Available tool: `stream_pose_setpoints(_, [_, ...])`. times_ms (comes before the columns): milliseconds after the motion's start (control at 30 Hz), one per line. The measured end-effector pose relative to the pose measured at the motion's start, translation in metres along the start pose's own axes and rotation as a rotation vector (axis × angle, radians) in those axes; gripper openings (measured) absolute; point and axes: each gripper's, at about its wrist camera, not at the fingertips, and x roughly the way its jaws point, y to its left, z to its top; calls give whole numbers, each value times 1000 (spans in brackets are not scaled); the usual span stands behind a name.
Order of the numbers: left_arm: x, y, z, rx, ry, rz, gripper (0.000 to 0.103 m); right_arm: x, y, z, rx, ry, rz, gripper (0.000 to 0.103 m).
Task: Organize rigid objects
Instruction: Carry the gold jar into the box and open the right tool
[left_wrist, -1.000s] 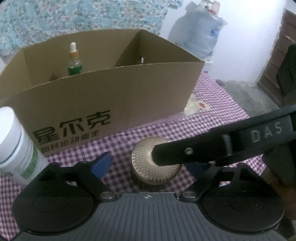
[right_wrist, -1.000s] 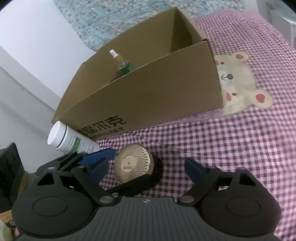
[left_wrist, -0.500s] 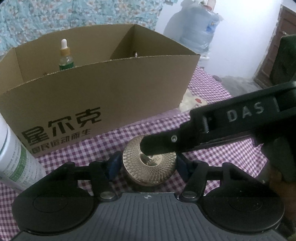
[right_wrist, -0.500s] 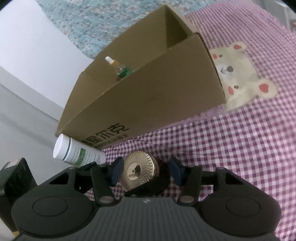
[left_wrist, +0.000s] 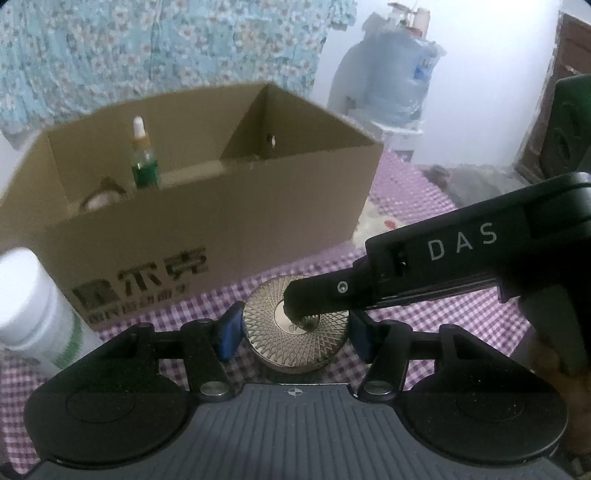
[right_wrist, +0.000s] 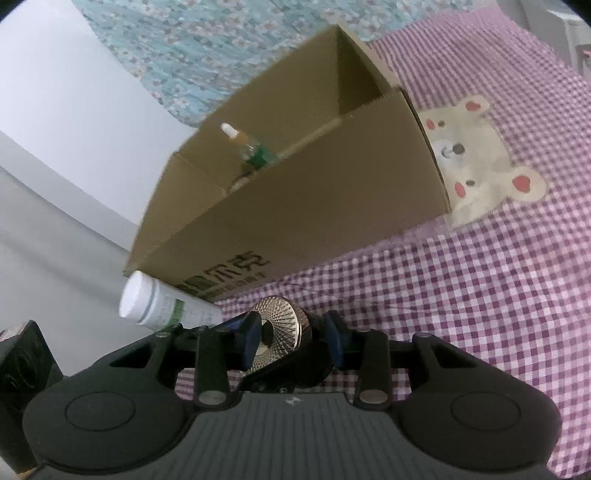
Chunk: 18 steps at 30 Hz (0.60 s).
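Gold-lidded jar (left_wrist: 295, 332) sits clamped in both my left claw (left_wrist: 293, 332) and right claw (right_wrist: 291, 341), ready for boxing in the cardboard box (left_wrist: 221, 221).

Gold jar lid (left_wrist: 295, 328) (radial engraving), purple-checked cloth (right_wrist: 461, 295), brown box (left_wrist: 229, 221).

Both the left hand-held gripper (left_wrist: 295, 328) and right hand-held gripper (right_wrist: 291, 338) are clamped narrow.

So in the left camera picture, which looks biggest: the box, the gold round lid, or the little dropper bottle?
1. Cardboard box, easily the biggest.
2. Gold lid, though it sits close to the camera.
3. Dropper bottle, smallest, but farther away inside the box.
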Motion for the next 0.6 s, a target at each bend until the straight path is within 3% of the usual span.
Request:
stream_pose_setpoints(167, [-33,-6,26,28,-78,29,58,-28,25,11,-53,-52,35,40])
stream_pose_setpoints(333, [-49,-2,79,13,-159,63,58,-51,60,49,-171,-129,64,41])
stream_pose_setpoints(467, [-34,15,119,-61,-166,74,58,-48,78,94,-245,-149,66,41])
stream_pose_setpoints(600, [6,40,144,-152,-106,72,58,-17,73,146,-254,-91,54,41])
